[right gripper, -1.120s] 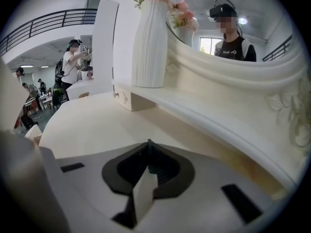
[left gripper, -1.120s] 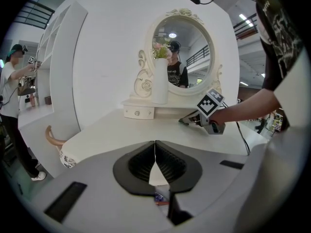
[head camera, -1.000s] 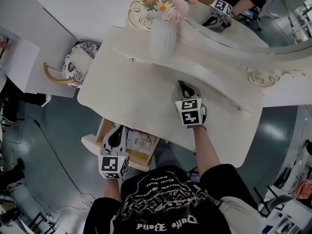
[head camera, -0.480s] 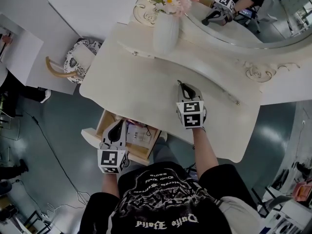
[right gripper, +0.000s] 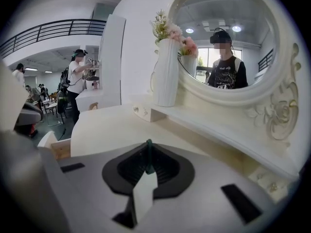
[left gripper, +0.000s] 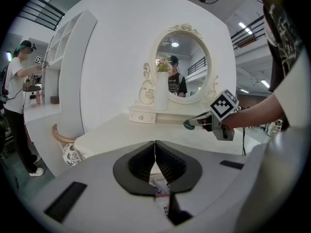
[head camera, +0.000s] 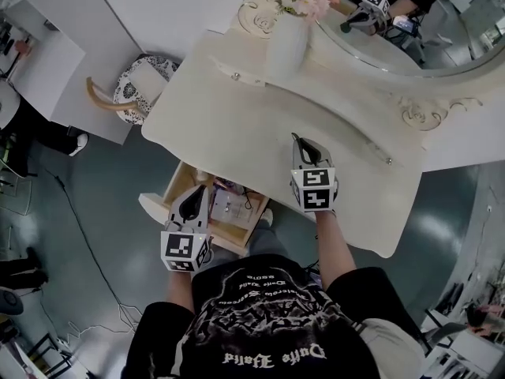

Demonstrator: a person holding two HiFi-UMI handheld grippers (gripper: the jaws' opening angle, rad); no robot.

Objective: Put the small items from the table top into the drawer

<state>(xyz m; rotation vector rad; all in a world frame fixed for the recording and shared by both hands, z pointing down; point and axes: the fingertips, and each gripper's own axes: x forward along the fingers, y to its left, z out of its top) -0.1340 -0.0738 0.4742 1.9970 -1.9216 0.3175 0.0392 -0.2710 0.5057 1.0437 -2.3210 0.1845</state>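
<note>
My right gripper (head camera: 299, 140) hangs over the middle of the white dressing table top (head camera: 229, 117), shut on a small thin green item (right gripper: 147, 155) with a white part below it. The green tip (left gripper: 188, 124) sticks out past the jaws in the left gripper view. My left gripper (head camera: 192, 199) is shut with nothing in it, above the open drawer (head camera: 156, 212) at the table's front left. Several small packets and cards (head camera: 230, 209) lie in the drawer. No loose small item shows on the table top.
A tall white vase (head camera: 287, 44) of pink flowers stands on the raised back shelf before the oval mirror (head camera: 410, 50). A patterned stool (head camera: 136, 91) stands left of the table. People stand at a white counter (right gripper: 95, 98) far off.
The head view has shifted a little. My right gripper keeps its place above the table top with the green item, and the left stays over the open drawer.
</note>
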